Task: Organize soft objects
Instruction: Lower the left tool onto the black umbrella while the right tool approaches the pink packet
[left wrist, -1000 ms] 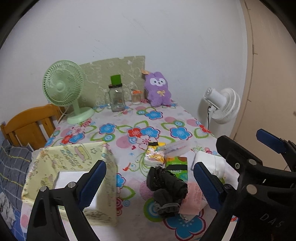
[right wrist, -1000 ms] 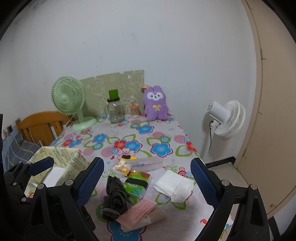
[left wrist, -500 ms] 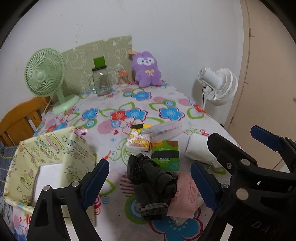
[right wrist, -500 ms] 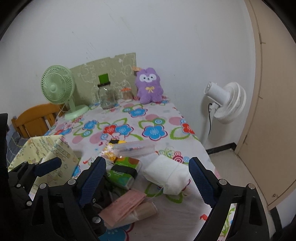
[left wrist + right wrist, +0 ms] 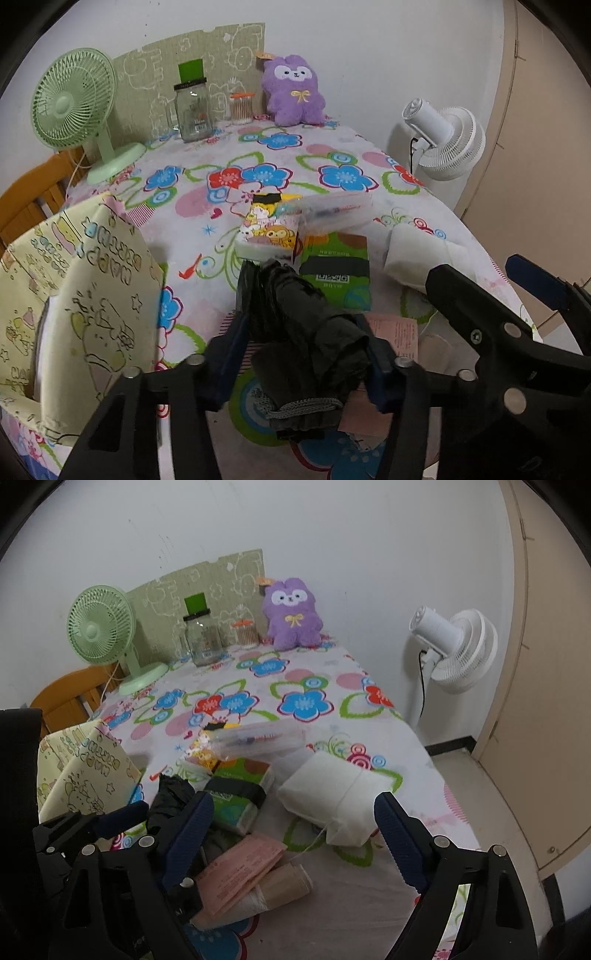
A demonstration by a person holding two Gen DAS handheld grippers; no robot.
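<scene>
A folded black umbrella [image 5: 303, 332] lies on the flowered tablecloth [image 5: 221, 162]. My left gripper [image 5: 306, 354] has its two blue pads against the umbrella's sides, shut on it. My right gripper [image 5: 291, 834] is open above a white cloth bundle [image 5: 332, 794], which also shows in the left wrist view [image 5: 413, 254]. A green tissue pack [image 5: 336, 269] and a cartoon-printed pack [image 5: 269, 229] lie just beyond the umbrella. A pink paper packet [image 5: 240, 871] lies near the table's front edge. A yellow fabric storage box [image 5: 74, 295] stands open at the left.
A purple plush toy [image 5: 291, 92], a glass jar [image 5: 192, 107], a cotton-swab jar [image 5: 242, 107] and a green desk fan [image 5: 77, 110] stand at the back. A clear pencil case [image 5: 328, 210] lies mid-table. A white floor fan [image 5: 454, 646] and a wooden chair [image 5: 66, 698] flank the table.
My left gripper moved down and forward and closed on the black umbrella. My right gripper came lower, toward the white bundle, and stayed open.
</scene>
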